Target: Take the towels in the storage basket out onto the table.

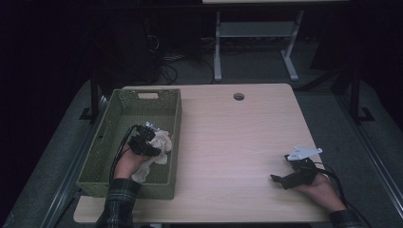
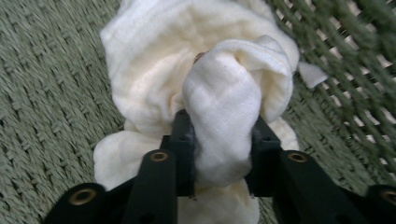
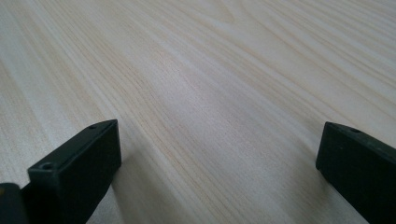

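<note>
A green woven basket (image 1: 107, 156) stands on the bench (image 1: 237, 142), well to the left of the right claw. In it lies one thing, a crumpled cream cloth (image 1: 159, 145), bunched against the basket's right wall. In the left claw view the cloth (image 2: 187, 60) rests on the woven floor, with the basket's open-weave wall (image 2: 355, 74) just to the right of it.

The left claw (image 1: 151, 133) is down inside the basket, right on the cloth. Its jaws are clamped on a raised fold of the cloth (image 2: 224, 121), which bulges up between the two black fingers (image 2: 183, 140); the rest of the cloth spreads ahead of and below the claw. The left hand (image 1: 127, 161) reaches in over the basket's near wall, the plaid sleeve (image 1: 119, 204) just outside it, and the claw points away from the person.

The right claw (image 1: 278, 179) rests low over bare bench, far to the right of the basket, pointing left. Its jaws stand wide apart with nothing between them, only wood grain (image 3: 219, 116) showing ahead. The right hand (image 1: 318, 187) lies behind it near the bench's near edge.
</note>
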A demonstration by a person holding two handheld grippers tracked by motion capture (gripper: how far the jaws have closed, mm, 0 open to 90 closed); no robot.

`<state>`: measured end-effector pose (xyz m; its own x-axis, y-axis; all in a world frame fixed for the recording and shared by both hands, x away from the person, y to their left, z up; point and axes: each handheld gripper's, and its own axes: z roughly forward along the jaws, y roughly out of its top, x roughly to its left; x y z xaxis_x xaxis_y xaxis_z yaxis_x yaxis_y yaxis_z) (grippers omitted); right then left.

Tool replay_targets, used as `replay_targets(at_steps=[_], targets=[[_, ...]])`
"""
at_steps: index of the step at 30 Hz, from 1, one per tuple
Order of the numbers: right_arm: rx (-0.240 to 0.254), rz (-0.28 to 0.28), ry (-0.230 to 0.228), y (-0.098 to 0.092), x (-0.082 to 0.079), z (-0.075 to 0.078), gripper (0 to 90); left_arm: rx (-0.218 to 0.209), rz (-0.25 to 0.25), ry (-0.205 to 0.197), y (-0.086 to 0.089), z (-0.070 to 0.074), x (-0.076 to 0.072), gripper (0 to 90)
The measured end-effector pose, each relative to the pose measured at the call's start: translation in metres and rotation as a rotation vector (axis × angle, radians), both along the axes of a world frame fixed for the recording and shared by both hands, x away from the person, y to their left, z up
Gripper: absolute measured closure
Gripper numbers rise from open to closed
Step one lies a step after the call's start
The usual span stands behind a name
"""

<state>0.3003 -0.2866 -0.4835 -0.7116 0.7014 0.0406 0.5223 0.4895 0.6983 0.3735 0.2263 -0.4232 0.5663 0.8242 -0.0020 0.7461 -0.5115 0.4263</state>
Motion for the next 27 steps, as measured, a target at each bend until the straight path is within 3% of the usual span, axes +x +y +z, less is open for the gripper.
replay_targets(at_steps=[3,7,11,12,13,18,27], targets=[[0.000,0.000,0.001,0.000,0.000,0.000,0.0,-0.024,0.009,-0.015,0.002,0.004,-0.001,70.8],[0.002,-0.004,0.000,0.000,0.002,0.000,0.0,-0.059,0.001,-0.066,0.003,0.012,-0.005,72.0],[0.002,-0.004,0.000,0.000,0.002,0.000,0.0,-0.112,0.009,-0.135,0.006,0.021,-0.008,72.2],[0.001,-0.004,0.000,0.000,0.002,0.000,0.0,-0.140,0.017,-0.172,0.009,0.025,-0.011,72.2],[0.001,-0.004,0.000,0.000,0.002,0.000,0.0,-0.140,0.017,-0.172,0.009,0.025,-0.011,72.3],[0.002,-0.005,0.002,0.000,0.002,0.000,0.0,-0.252,0.038,-0.236,0.017,0.036,-0.015,72.5],[0.002,-0.005,0.002,0.000,0.002,0.000,0.0,-0.331,0.024,-0.306,0.023,0.055,-0.020,72.5]])
